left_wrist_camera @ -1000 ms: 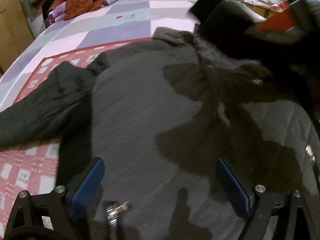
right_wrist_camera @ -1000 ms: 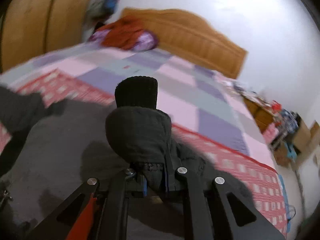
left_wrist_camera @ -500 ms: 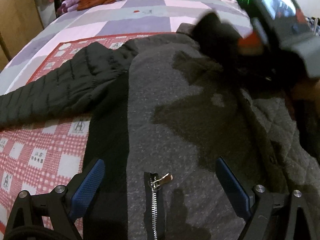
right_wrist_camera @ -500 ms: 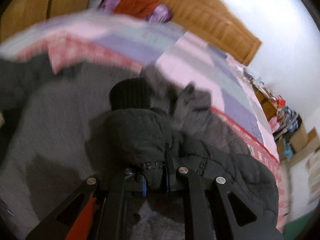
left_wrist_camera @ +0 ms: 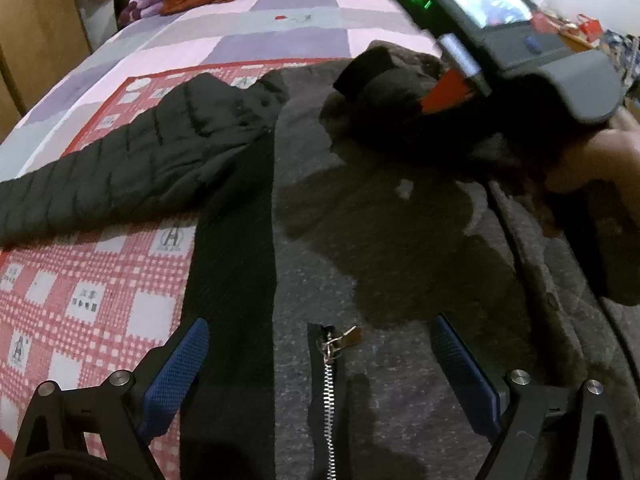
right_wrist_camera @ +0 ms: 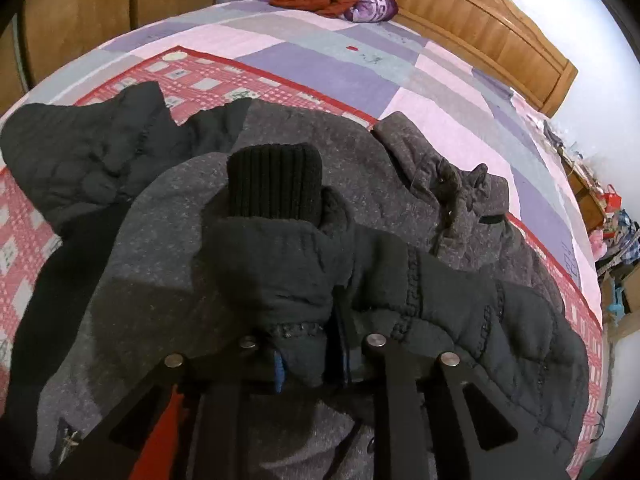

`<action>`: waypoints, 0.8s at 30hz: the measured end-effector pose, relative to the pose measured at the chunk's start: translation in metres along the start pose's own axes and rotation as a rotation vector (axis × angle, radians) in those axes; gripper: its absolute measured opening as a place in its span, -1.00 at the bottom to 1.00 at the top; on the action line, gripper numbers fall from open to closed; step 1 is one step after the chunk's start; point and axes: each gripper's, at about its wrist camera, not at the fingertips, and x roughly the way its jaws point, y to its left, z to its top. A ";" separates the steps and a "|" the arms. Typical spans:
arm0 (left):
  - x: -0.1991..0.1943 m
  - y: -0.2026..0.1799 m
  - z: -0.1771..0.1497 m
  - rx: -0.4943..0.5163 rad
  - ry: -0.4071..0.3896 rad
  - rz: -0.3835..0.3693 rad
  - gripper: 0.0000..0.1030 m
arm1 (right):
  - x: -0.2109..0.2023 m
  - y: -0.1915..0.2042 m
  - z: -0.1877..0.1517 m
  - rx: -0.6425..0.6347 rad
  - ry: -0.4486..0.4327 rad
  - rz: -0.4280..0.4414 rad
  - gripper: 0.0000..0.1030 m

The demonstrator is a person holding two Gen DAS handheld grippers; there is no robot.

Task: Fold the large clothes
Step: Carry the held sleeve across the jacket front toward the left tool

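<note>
Lying on one bed [left_wrist_camera: 256, 20]: one jacket [left_wrist_camera: 360, 208]; left claw [left_wrist_camera: 320, 376] spread; right claw [right_wrist_camera: 312, 364] loosening, sleeve [right_wrist_camera: 276, 264] between.

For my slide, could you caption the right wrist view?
Right tool lays the jacket's sleeve across its grey body.

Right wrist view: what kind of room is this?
Almost certainly a bedroom in a home. A bed with a patchwork bedspread fills the view, a wooden headboard stands at its far end against a white wall, and a wooden wardrobe stands on the left. A dark jacket lies spread on the bed.
</note>
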 end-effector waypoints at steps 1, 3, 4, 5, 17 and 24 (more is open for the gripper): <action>0.000 0.000 0.000 -0.004 0.000 0.000 0.81 | -0.003 -0.001 0.000 0.009 0.001 0.005 -0.54; 0.000 0.000 0.000 -0.002 -0.002 -0.001 0.81 | -0.014 -0.007 0.002 0.035 -0.025 0.009 -0.41; 0.000 0.000 0.001 0.003 -0.004 0.000 0.81 | -0.019 -0.010 0.002 0.046 -0.046 0.014 -0.24; 0.000 -0.001 0.001 0.007 -0.004 0.000 0.81 | -0.022 -0.010 0.000 0.055 -0.056 0.020 -0.12; 0.003 -0.003 0.001 0.012 0.002 0.003 0.81 | -0.074 0.003 -0.058 0.171 -0.191 0.140 1.00; 0.008 -0.002 0.007 0.010 -0.006 0.010 0.81 | -0.063 -0.014 -0.119 0.203 -0.018 -0.202 1.00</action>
